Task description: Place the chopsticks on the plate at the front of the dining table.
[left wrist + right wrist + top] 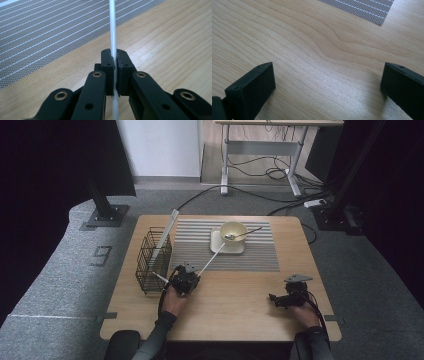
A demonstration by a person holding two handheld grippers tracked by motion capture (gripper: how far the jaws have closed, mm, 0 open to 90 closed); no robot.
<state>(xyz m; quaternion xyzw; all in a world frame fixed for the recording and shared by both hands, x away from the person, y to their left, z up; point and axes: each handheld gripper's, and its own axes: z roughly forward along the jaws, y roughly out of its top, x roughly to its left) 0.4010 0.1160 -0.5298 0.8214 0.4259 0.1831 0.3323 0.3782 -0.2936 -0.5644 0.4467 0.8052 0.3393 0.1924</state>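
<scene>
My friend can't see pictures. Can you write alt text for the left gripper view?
The left gripper pinches a thin white stick between its black jaws, above a wooden table. A grey striped mat lies behind.

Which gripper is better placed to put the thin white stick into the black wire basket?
Left. The left gripper is shut on the thin white stick, beside the black wire basket. The right gripper rests open, farther away.

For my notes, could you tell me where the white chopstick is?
High view: the white chopstick is clamped in the left gripper, slanting toward the bowl, beside the wire basket.
</scene>
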